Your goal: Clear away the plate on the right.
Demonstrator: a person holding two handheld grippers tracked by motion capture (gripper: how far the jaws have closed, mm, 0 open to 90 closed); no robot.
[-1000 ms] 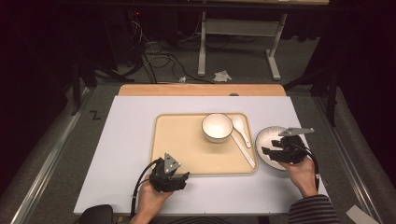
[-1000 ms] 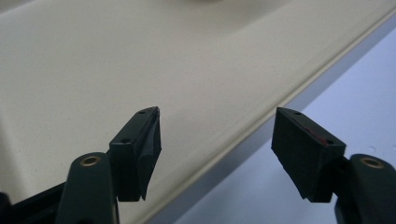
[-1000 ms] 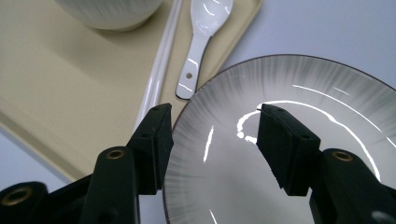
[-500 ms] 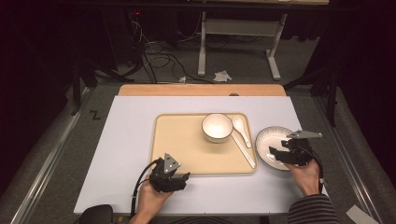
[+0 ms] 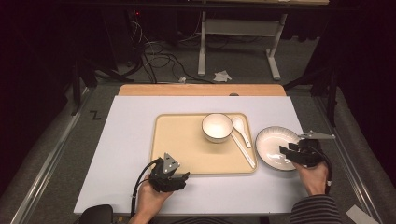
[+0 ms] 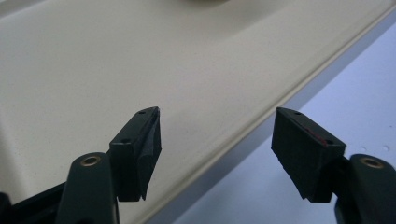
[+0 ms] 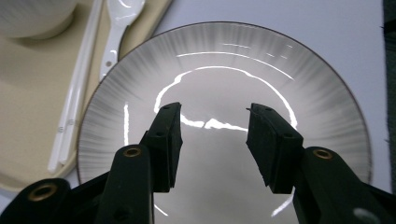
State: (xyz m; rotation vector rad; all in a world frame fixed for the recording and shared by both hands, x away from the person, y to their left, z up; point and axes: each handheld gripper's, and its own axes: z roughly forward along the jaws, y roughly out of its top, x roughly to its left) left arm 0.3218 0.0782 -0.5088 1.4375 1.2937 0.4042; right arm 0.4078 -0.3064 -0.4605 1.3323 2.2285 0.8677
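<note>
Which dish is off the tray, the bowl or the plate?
The plate. It sits on the white table right of the tray, under the right claw, and is wide, shallow and grey-streaked. The small white bowl stands on the tray.

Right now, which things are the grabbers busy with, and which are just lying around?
Busy with:
plate, under the right gripper, jaws just closing, nothing between them
tray, its edge by the open left gripper

Lying around:
bowl
spoon
chopsticks
</note>
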